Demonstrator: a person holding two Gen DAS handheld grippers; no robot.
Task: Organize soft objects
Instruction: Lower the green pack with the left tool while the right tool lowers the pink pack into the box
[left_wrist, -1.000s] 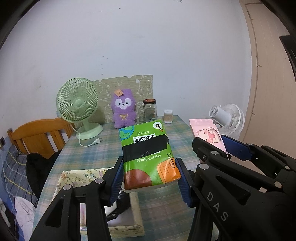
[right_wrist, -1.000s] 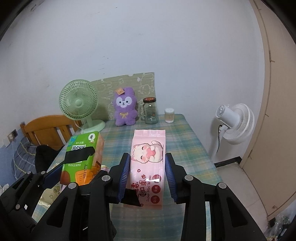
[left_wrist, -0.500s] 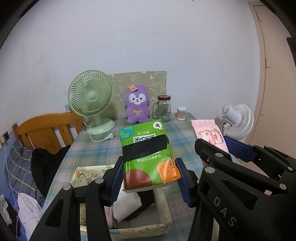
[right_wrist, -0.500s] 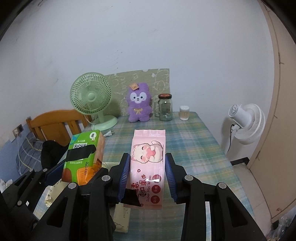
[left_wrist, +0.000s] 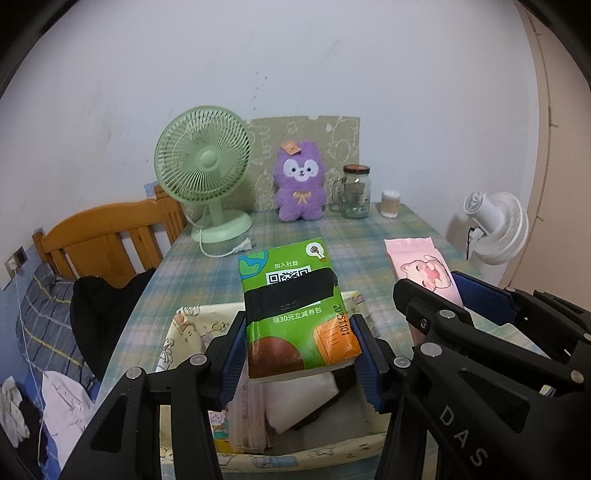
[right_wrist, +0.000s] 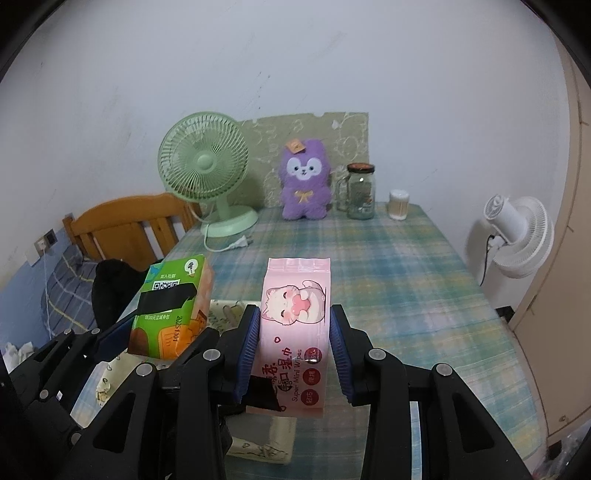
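Dim, flat indoor light, cool cast; source not visible. Wall evenly grey, falls darker toward corners. Strong fisheye: black vignette at corners, door frame bowed. Shadows soft, weak; faint one behind green fan. No glare; small highlight on jar. Centre sharp in both views, pack print readable. Slight motion blur on tablecloth at right edge and low corners. Mild noise, muted colours.

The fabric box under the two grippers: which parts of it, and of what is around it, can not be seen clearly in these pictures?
- Fabric box, left wrist view: its contents are mostly covered by the green tissue pack and left gripper.
- Right wrist view: the right gripper and pink wipes pack hide nearly all of it.
- Glass jar: contents too small.
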